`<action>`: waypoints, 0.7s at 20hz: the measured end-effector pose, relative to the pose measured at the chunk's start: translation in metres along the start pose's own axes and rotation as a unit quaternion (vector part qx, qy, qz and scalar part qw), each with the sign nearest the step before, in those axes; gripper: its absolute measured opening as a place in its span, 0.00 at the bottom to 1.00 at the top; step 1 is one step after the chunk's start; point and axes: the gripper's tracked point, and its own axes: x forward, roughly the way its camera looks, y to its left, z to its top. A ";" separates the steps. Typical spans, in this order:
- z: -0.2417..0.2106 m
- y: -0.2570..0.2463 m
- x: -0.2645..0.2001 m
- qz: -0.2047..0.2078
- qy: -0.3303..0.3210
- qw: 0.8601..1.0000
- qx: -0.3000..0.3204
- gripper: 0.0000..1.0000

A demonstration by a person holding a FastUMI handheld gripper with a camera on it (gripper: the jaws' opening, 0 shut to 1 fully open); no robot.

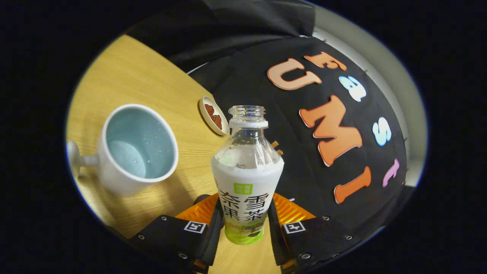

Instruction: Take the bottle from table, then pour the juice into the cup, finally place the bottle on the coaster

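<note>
Between my gripper's [244, 224] two black and orange fingers [207, 219] sits the clear plastic bottle with a white and green label [246, 182]. Both fingers press on its sides, so I am gripping it tight. Its cap is off. Beside it on the wooden table [152, 72] stands a white cup, pale blue inside [135, 148]. Farther back is a small round coaster with a brown picture [214, 115].

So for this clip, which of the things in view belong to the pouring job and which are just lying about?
Part of the job:
- bottle, uncapped, clamped between the gripper fingers
- white cup, on the table beside the bottle

Just lying about:
- small dish of reddish-brown pieces, beyond the bottle near the table edge
</note>
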 end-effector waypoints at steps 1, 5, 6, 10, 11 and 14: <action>-0.001 -0.004 0.001 -0.013 0.003 0.999 0.046 0.59; -0.019 -0.009 0.010 -0.017 0.029 0.976 0.215 0.59; -0.025 -0.010 0.011 -0.016 0.037 0.969 0.243 0.59; -0.033 -0.014 0.015 -0.014 0.055 0.947 0.316 0.59; -0.035 -0.014 0.020 -0.009 0.053 0.942 0.332 0.59; -0.036 -0.012 0.024 0.003 0.051 0.927 0.373 0.59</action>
